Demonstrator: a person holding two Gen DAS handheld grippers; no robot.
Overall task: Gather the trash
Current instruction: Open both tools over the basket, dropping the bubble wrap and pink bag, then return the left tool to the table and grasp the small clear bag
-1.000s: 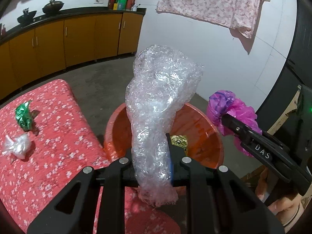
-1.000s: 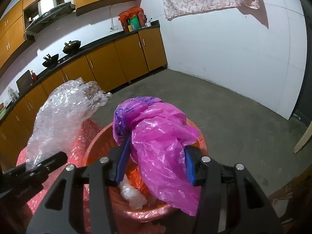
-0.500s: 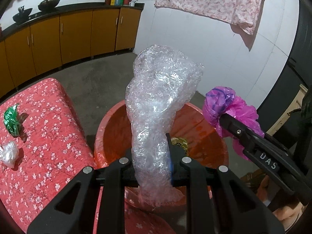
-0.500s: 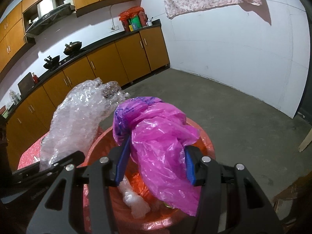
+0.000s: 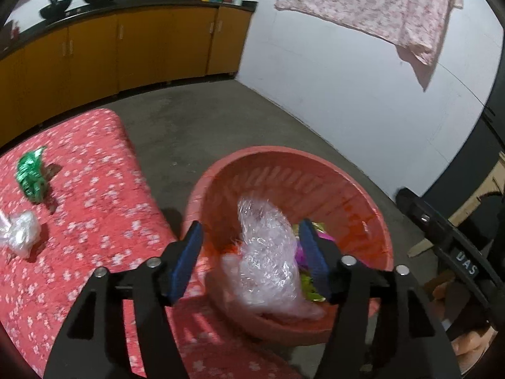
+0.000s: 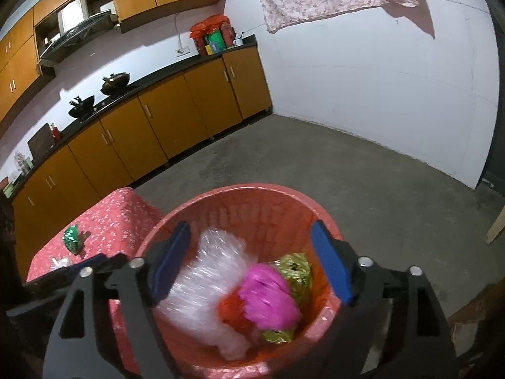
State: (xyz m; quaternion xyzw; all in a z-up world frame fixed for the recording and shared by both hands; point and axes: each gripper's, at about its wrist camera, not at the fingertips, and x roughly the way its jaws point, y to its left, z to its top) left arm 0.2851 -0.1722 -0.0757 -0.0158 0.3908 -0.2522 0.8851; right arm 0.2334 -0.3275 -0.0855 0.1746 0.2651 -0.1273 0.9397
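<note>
A red plastic basket (image 5: 363, 195) (image 6: 252, 202) stands on the floor beside a red flowered table. My left gripper (image 5: 252, 262) is open above the basket, and the clear bubble wrap (image 5: 268, 252) (image 6: 208, 281) lies inside it, blurred. My right gripper (image 6: 252, 265) is open above the basket, and the pink plastic bag (image 6: 268, 300) lies inside beside a gold wrapper (image 6: 296, 274). A green wrapper (image 5: 31, 173) (image 6: 72, 237) and a clear plastic bag (image 5: 20, 233) lie on the table.
The red flowered table (image 5: 94, 195) is left of the basket. Orange kitchen cabinets (image 6: 142, 135) run along the far wall. A flowered cloth (image 5: 372, 3) hangs on the white wall. Bare concrete floor (image 6: 347, 173) lies beyond the basket.
Both grippers have opened. The bubble wrap has dropped from the left gripper and the pink bag from the right gripper into the basket.
</note>
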